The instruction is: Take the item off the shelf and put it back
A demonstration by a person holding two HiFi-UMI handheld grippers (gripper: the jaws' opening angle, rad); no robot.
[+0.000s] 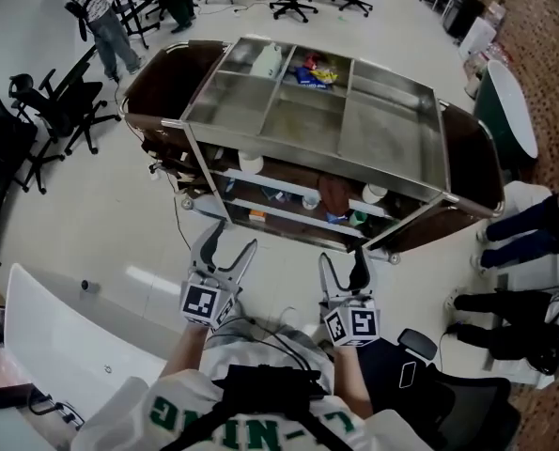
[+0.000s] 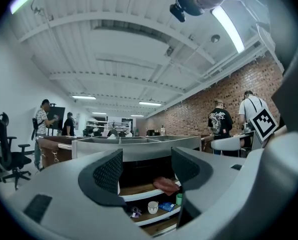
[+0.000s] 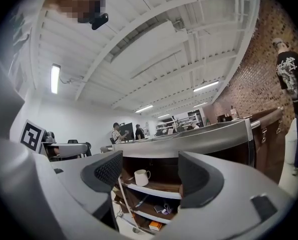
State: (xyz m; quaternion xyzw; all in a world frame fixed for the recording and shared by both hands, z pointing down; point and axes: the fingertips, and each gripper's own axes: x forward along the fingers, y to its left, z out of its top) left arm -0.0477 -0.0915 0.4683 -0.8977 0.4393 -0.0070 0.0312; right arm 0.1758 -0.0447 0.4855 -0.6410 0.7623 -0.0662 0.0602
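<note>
A metal-topped serving cart (image 1: pixel 392 125) stands ahead with open shelves on its near side. On the upper shelf I see a white cup (image 1: pixel 251 163), a small cup (image 1: pixel 311 200), a brown pouch (image 1: pixel 333 195) and another white cup (image 1: pixel 374 194). My left gripper (image 1: pixel 234 236) and right gripper (image 1: pixel 343 256) hang side by side short of the shelves, both open and empty. The left gripper (image 2: pixel 146 171) looks at the brown pouch (image 2: pixel 165 185) and a small white cup (image 2: pixel 153 207). Between the right gripper's (image 3: pixel 150 171) jaws a white mug (image 3: pixel 141 177) shows on the shelf.
Bins on the cart's top hold snack packets (image 1: pixel 312 71) and a white bag (image 1: pixel 268 61). Office chairs (image 1: pixel 49 111) stand at the left, a white table (image 1: pixel 54 341) at the lower left. A seated person's legs (image 1: pixel 523 228) are at the right; others stand far back.
</note>
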